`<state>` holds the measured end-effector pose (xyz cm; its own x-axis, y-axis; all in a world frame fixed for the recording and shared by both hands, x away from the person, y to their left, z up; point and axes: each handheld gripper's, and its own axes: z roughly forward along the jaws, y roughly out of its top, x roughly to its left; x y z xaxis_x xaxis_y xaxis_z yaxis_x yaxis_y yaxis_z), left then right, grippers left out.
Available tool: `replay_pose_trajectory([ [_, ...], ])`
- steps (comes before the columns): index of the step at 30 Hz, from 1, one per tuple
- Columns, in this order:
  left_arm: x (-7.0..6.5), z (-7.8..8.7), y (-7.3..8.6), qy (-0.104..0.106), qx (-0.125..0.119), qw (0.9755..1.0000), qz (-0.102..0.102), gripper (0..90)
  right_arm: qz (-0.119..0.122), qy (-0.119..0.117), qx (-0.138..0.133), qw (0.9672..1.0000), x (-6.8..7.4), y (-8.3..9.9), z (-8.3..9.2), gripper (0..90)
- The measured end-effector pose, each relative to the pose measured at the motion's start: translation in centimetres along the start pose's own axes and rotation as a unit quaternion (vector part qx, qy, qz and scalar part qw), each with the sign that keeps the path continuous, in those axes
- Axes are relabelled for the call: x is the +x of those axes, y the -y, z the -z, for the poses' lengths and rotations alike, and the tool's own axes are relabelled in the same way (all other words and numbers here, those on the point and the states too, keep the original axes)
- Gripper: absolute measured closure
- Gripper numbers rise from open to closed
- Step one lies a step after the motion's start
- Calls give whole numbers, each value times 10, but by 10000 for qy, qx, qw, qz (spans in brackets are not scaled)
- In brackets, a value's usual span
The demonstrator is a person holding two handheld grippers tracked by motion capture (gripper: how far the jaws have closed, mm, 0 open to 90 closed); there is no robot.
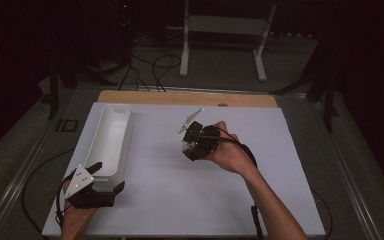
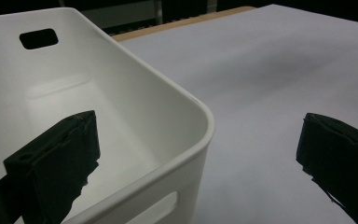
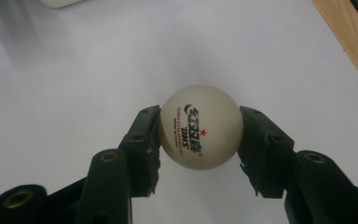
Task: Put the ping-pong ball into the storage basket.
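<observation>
Right gripper [image 3: 199,140] is clamped on the ping-pong ball [image 3: 199,127] mid-table, bin [image 1: 111,137] at its 9 o'clock. Left gripper [image 2: 198,158] gapes wide astride the bin's near corner (holding nothing). Smooth ball could squirt out if the squeeze slackens.

Left claw [image 1: 107,177] astride white bin's [image 1: 111,131] near end; right claw [image 1: 192,142] mid-table [image 1: 180,195].
</observation>
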<state>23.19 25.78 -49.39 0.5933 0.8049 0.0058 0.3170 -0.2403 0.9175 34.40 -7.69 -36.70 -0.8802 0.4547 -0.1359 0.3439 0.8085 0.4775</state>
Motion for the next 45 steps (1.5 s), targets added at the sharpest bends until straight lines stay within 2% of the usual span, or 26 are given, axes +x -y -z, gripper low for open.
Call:
replay_pose_trajectory([
  [19, 0, 0, 0, 10, -3, 10000, -1, 0, 40, -17, -15, 10000, 3, -12, -2, 504],
  [45, 0, 0, 0, 16, 2, 10000, -7, 1, 130, -171, 60, 9997, 7, -31, -12, 504],
])
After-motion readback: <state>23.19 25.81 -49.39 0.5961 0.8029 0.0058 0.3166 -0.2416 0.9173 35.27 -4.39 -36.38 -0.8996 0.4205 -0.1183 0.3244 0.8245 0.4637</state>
